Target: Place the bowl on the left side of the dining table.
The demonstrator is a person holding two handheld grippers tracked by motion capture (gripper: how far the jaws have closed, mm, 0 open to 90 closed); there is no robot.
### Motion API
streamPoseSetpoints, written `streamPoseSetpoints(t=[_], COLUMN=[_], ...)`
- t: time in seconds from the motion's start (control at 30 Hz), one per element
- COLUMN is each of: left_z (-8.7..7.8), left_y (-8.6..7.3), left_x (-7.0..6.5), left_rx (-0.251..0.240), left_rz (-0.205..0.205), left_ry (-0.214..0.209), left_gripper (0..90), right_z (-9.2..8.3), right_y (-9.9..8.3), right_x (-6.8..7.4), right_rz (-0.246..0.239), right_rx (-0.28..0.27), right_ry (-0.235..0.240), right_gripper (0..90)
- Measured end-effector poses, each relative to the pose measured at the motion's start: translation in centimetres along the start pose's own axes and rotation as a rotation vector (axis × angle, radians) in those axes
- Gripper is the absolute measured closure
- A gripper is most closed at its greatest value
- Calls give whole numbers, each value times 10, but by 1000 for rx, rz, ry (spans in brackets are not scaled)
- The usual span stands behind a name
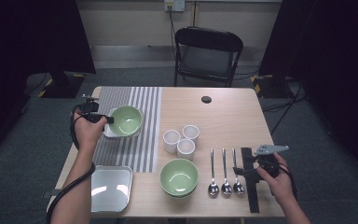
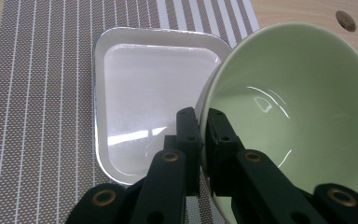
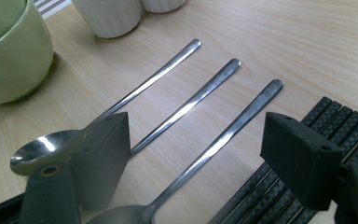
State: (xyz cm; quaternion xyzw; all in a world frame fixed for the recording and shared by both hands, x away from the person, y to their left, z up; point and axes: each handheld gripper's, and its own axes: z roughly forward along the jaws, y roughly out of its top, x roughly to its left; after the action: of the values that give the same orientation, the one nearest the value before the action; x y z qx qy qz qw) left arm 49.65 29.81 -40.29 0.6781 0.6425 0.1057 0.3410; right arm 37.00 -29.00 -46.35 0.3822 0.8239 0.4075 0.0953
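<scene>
My left gripper is shut on the rim of a light green bowl. In the left gripper view the two jaws pinch the rim, one inside and one outside, and the bowl tilts over the right side of a white square plate. The plate lies on a grey striped placemat. At the front right, my right gripper stands open beside three spoons. Its jaws straddle the nearest spoon handle without touching it.
Three white cups stand mid-table, with stacked green bowls in front of them. A second square plate lies at the front left. A black strip lies right of the spoons. A folding chair stands beyond the table.
</scene>
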Motion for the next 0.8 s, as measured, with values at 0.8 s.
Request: streamPoseSetpoints(t=[0.8], left_z=[10], left_y=[6], left_x=[5], left_rx=[10], left_rz=[-26], left_ry=[18], left_gripper=[856], right_z=[-1], right_y=[0], right_x=[-1], right_rz=[-1], right_rx=[-4], right_ry=[9], right_gripper=[232])
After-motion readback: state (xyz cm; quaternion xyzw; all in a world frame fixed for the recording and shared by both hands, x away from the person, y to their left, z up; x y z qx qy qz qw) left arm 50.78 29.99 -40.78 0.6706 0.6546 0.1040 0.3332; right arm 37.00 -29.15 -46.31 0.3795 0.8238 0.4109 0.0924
